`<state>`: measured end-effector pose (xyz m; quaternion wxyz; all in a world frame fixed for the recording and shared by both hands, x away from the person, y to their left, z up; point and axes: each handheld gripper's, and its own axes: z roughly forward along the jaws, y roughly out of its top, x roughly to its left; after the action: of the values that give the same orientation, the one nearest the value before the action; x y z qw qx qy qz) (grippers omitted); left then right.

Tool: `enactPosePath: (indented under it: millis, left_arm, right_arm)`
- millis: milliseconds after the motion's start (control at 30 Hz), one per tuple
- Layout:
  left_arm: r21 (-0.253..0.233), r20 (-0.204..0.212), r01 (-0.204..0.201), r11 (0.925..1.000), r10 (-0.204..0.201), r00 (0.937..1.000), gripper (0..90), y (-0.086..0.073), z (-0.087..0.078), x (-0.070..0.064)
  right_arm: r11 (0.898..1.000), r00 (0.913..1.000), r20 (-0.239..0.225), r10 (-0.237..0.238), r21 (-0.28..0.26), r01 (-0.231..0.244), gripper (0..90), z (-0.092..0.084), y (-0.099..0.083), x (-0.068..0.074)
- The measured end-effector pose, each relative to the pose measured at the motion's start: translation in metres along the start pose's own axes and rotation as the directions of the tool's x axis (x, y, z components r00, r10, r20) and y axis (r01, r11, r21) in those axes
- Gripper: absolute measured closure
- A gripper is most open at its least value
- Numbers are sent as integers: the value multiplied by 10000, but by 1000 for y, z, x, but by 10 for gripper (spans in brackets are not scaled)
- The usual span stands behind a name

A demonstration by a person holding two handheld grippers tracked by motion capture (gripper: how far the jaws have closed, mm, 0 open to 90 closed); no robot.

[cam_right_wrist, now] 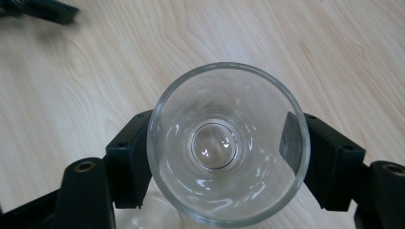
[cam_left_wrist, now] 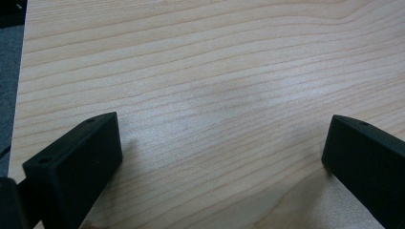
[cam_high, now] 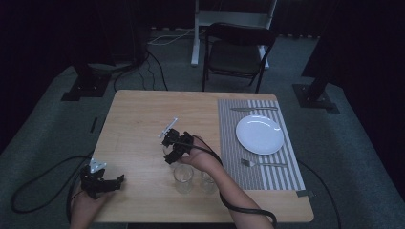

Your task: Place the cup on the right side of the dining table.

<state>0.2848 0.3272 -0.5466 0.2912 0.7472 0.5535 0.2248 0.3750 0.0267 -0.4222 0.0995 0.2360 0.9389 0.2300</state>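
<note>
Left of placemat (cam_high: 260, 143): glass (cam_right_wrist: 228, 143) held over bench (cam_high: 138, 124), clear of 2 glasses (cam_high: 184, 177) nearer person.
R gripper (cam_right_wrist: 224, 157): fingers clamped on glass walls.
L gripper (cam_left_wrist: 222, 157): fingers wide open, empty.
Tip: keep glass upright, move slow; set down near placemat w/o knocking plate (cam_high: 259, 134).

Two grippers are counted: the left gripper (cam_high: 102, 181) and the right gripper (cam_high: 175, 145). Three clear glasses are counted on the wooden table (cam_high: 138, 119): one glass (cam_right_wrist: 228, 143) clamped between the right gripper's jaws, a second glass (cam_high: 184, 178) standing near the front edge, and a third glass (cam_high: 208, 181) just beside it. One striped placemat (cam_high: 229, 143) is counted, with one white plate (cam_high: 259, 134), one fork (cam_high: 262, 163) and one knife (cam_high: 253, 109). One folding chair (cam_high: 237, 55) is counted beyond the table.
</note>
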Motion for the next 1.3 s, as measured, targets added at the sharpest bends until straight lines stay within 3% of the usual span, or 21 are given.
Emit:
enactPosePath:
  millis: [233, 600, 733, 900, 1300]
  left_arm:
    - [3, 1, 7, 10000, -7, 10000, 2, 0, 0, 0]
    - [9, 2, -6, 10000, 6, 10000, 2, 0, 0, 0]
    - [7, -1, 9, 10000, -9, 10000, 2, 0, 0, 0]
    - [8, 5, 12, 10000, -12, 10000, 2, 0, 0, 0]
    - [7, 6, 17, 10000, -17, 10000, 2, 0, 0, 0]
  right_arm:
    - [9992, 9988, 395, 276, 295, -287, 286, -4, -14, -17]
    - [9960, 9943, 672, 823, 286, -844, 286, -15, -31, -43]
    - [9918, 9894, 770, 1230, 264, -1253, 286, -20, -41, -55]
    - [9901, 9874, 831, 1344, 283, -1372, 286, -22, -47, -63]
    - [9764, 9702, 1198, 2108, 223, -2149, 286, -39, -68, -94]
